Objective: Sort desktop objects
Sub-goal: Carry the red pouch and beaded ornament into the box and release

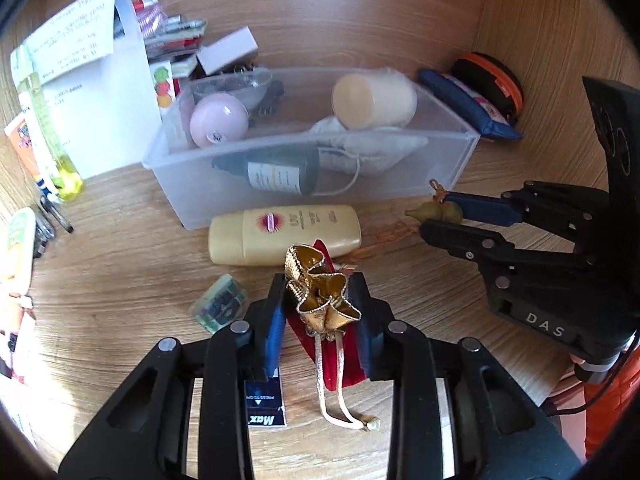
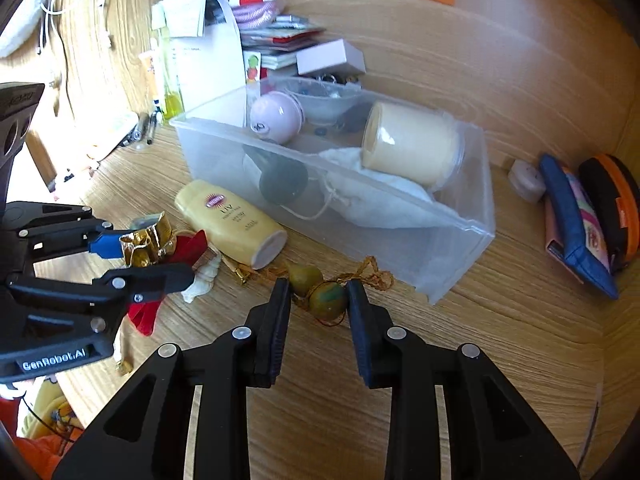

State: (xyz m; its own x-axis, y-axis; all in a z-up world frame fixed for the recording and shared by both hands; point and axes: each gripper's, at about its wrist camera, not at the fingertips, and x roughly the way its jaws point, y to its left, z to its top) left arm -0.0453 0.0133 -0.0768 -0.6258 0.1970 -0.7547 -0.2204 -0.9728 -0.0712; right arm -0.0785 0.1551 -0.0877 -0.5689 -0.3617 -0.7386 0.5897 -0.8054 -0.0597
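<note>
Left gripper [image 1: 320, 300], lower centre of the left wrist view: jaws drawn in close, pads pressing on a red pouch [image 1: 340, 360] with a gold ruffled top [image 1: 320, 296]. Pouch's long axis runs along the fingers, gold mouth pointing up-frame toward the bin, drawstring [image 1: 340, 400] trailing down-frame. Clear plastic bin [image 1: 440, 168] sits mid-frame, a yellow sunscreen bottle [image 1: 284, 234] lying crosswise just below it. Right gripper [image 1: 440, 216] at right edge, pinching a small olive gourd charm [image 1: 434, 211] with its stem tip pointing left.

Right wrist view: the right gripper [image 2: 318, 300] sits lower centre, jaws narrowed with the gourd charm [image 2: 320, 290] between the pads, apparently gripped. Its two bulbs line up diagonally, smaller bulb upper left, orange cord [image 2: 372, 276] looping up-right against the bin's [image 2: 472, 240] near wall. Left gripper [image 2: 148, 258] at left edge with the pouch's gold top [image 2: 146, 240] between its jaws.

Step in hand, as I judge it: both pickups made. Next move calls for carrying each piece over the bin wall and letting go inside, minding the dangling cord and drawstring.
</note>
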